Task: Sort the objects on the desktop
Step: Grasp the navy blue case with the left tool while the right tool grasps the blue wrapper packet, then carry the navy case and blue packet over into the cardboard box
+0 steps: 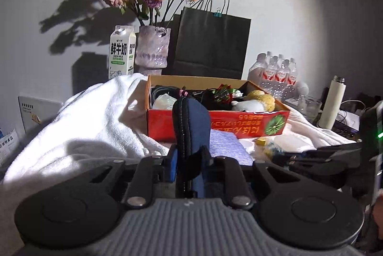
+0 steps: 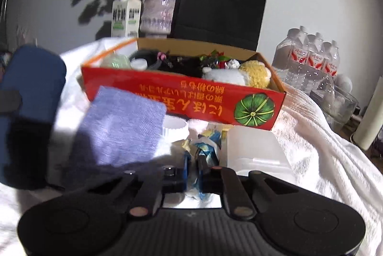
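My left gripper (image 1: 188, 156) is shut on a dark blue zippered pouch (image 1: 191, 126), held upright in front of the red cardboard box (image 1: 239, 124); the pouch also shows at the left of the right wrist view (image 2: 33, 81). The box (image 2: 182, 93) holds a plush toy (image 2: 237, 75), a bow and dark items. My right gripper (image 2: 193, 166) is shut on a crumpled blue-yellow-white wrapper (image 2: 203, 148) lying before the box. A purple cloth (image 2: 122, 126), a white cap (image 2: 174, 128) and a clear plastic container (image 2: 253, 148) lie beside it.
A white towel (image 1: 95, 117) covers the surface. Behind the box stand a milk carton (image 1: 121, 52), a vase with dried roses (image 1: 153, 50), a black paper bag (image 1: 210, 43) and packed water bottles (image 1: 275, 71). A white thermos (image 1: 332, 102) and a glass (image 2: 342, 102) stand right.
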